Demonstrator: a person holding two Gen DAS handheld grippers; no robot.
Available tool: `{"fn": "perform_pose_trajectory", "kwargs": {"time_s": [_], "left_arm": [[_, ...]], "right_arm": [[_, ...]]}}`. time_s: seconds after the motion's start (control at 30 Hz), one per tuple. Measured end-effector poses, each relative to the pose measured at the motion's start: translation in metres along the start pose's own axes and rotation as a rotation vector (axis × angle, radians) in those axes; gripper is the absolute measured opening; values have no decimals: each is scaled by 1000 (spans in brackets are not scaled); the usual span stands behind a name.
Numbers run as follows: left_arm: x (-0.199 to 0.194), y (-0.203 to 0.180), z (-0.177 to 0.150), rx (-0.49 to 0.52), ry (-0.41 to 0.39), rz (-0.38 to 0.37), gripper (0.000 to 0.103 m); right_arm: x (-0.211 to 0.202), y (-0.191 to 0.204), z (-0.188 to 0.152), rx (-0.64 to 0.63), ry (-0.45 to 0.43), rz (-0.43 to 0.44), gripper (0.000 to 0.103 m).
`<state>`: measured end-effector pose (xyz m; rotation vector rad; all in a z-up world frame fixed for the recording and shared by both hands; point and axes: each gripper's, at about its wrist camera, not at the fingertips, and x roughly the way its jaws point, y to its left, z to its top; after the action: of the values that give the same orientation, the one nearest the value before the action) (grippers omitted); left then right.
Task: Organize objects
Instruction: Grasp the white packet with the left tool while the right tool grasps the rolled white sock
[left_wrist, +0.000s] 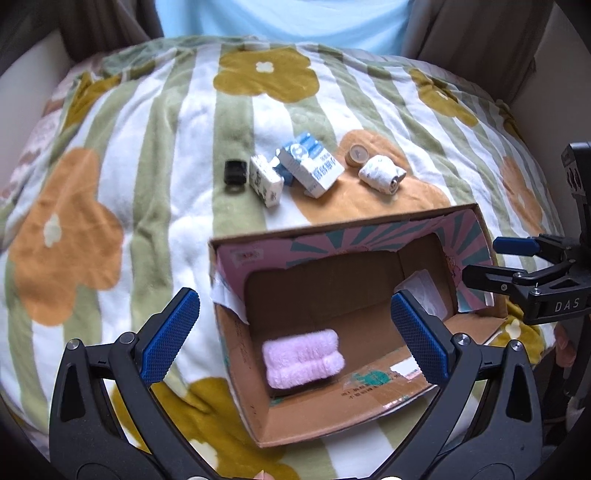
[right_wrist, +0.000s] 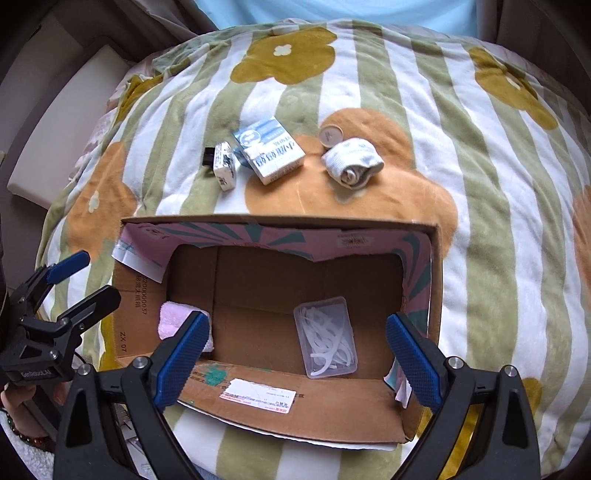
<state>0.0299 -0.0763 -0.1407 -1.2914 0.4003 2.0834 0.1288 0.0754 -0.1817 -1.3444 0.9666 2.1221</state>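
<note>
An open cardboard box (left_wrist: 236, 354) (right_wrist: 140, 306) lies on a flowered blanket. A folded pink cloth (left_wrist: 303, 358) (right_wrist: 173, 318) lies at its left end and a clear plastic case (right_wrist: 327, 336) (left_wrist: 424, 293) of white picks at its right. Beyond the box lie a black clip (left_wrist: 235, 172) (right_wrist: 209, 156), a small white pack (left_wrist: 265, 181) (right_wrist: 225, 166), a blue-white carton (left_wrist: 312, 166) (right_wrist: 269, 149), a round wooden lid (left_wrist: 357, 152) (right_wrist: 330, 136) and a rolled white sock (left_wrist: 382, 173) (right_wrist: 352, 163). My left gripper (left_wrist: 295, 336) is open and empty above the box. My right gripper (right_wrist: 295, 354) is open and empty above it too.
The striped blanket (left_wrist: 110, 166) (right_wrist: 498, 221) with orange and olive flowers covers the whole bed. A person in a light blue shirt (left_wrist: 280, 18) sits at the far edge. A white cushion (right_wrist: 62, 122) lies at the left.
</note>
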Motion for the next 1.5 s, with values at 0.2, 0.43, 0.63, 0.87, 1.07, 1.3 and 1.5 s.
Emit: {"fn": "perform_pose_trajectory", "kwargs": {"time_s": [0.2, 0.43, 0.63, 0.87, 1.07, 1.3, 1.5], "left_arm": [[-18, 13, 29, 68, -91, -6, 103], [-14, 25, 78, 215, -132, -66, 103], [9, 36, 122, 360, -161, -151, 103], [65, 47, 144, 534, -106, -284, 103], [126, 51, 147, 574, 1, -362, 103], [171, 48, 136, 643, 42, -376, 103], [184, 43, 131, 732, 23, -382, 98]], "right_arm": [[-14, 8, 20, -43, -43, -10, 96], [-25, 12, 58, -105, -68, -35, 96], [-20, 7, 95, -130, -77, -51, 96], [15, -8, 124, -152, -35, -65, 96], [59, -33, 140, -162, 77, -101, 96], [98, -45, 150, -178, 188, -89, 96], [118, -45, 156, -186, 225, -86, 96]]}}
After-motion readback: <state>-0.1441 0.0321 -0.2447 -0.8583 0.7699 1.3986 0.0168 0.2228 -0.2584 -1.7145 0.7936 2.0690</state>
